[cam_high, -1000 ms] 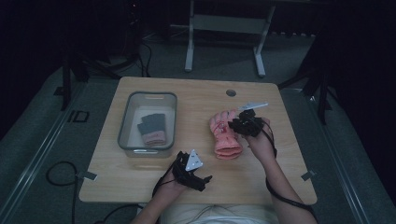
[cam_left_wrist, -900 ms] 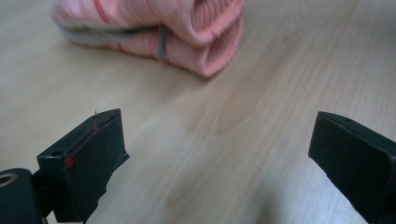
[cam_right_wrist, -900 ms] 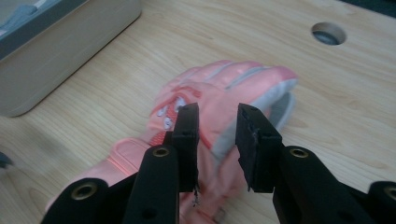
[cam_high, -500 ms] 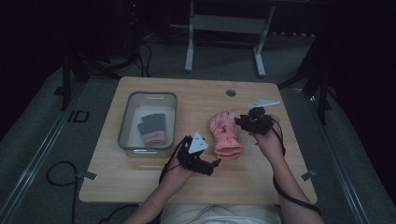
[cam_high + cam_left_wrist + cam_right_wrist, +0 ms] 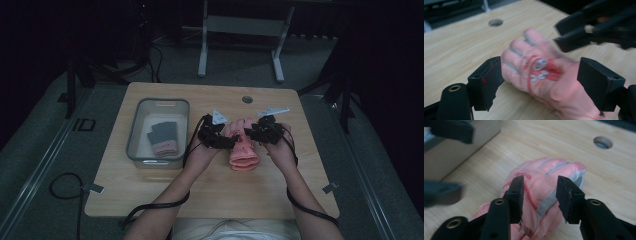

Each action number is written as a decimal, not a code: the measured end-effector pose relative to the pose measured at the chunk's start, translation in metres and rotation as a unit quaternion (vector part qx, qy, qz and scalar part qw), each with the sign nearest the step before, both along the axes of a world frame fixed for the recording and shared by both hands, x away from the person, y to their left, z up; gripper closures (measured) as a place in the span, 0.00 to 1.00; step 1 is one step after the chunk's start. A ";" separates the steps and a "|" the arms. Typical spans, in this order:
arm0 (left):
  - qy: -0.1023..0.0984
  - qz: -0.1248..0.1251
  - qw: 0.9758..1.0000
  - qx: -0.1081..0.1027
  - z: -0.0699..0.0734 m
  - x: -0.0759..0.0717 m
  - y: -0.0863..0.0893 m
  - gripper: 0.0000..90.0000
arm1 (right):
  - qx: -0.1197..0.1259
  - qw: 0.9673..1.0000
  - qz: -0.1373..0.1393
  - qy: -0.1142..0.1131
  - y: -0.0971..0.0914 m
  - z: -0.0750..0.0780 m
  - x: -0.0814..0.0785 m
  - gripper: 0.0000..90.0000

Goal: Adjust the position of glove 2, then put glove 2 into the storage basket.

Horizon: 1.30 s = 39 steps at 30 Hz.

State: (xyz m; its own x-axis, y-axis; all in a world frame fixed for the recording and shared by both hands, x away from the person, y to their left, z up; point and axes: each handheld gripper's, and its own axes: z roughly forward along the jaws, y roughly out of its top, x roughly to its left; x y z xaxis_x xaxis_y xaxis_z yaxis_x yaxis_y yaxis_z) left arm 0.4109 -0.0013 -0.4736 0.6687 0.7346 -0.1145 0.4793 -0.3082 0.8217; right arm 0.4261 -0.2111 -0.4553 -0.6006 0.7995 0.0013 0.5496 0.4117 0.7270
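Your left tongs [image 5: 540, 82] stand open astride the pink glove [image 5: 541, 80]: one jaw sits at the finger side, the other off the cuff side, and neither pad presses the fabric. The jaws have just been narrowing, glove between them. The picture from these tongs is blurred, so contact at the left pad cannot be settled.

Your right tongs [image 5: 540, 195] are also open, jaws poised above the glove's [image 5: 546, 187] back with a gap between them; they have just been widening, and nothing is clamped.

In the high view both tongs, left [image 5: 227, 139] and right [image 5: 252, 134], meet over the glove [image 5: 244, 155], which lies palm-side down on the desk [image 5: 280, 190], about mid-desk, fingers pointing to the far edge. A red and white patch marks its back.

Left of the glove stands a clear plastic bin [image 5: 137, 135] holding a dark glove pair with pink cuffs [image 5: 163, 137]. A round cable hole [image 5: 247, 99] sits near the far edge.
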 end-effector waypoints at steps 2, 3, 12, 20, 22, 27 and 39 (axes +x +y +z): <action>0.028 0.010 1.000 -0.002 -0.010 0.009 -0.001 0.22 | -0.008 1.000 -0.003 0.008 0.000 -0.008 0.002 0.62; 0.042 0.012 0.999 -0.004 -0.015 0.013 -0.001 0.22 | -0.012 1.000 -0.005 0.012 -0.001 -0.012 0.004 0.61; 0.148 0.024 0.987 -0.052 -0.056 0.035 -0.006 0.21 | -0.018 0.998 0.000 0.059 -0.015 -0.038 0.018 0.48; 0.191 0.008 0.978 -0.081 -0.074 0.045 -0.017 0.35 | -0.007 0.993 0.024 0.116 -0.022 -0.058 0.032 0.52; 0.194 0.004 0.978 -0.082 -0.075 0.047 -0.019 0.39 | -0.002 0.992 0.026 0.123 -0.023 -0.059 0.033 0.56; 0.209 -0.005 0.972 -0.106 -0.078 0.049 -0.019 0.49 | 0.012 0.991 0.025 0.134 -0.024 -0.061 0.034 0.65; 0.195 -0.012 0.978 -0.073 -0.067 0.044 -0.026 0.81 | 0.009 0.993 0.013 0.118 -0.018 -0.061 0.029 0.76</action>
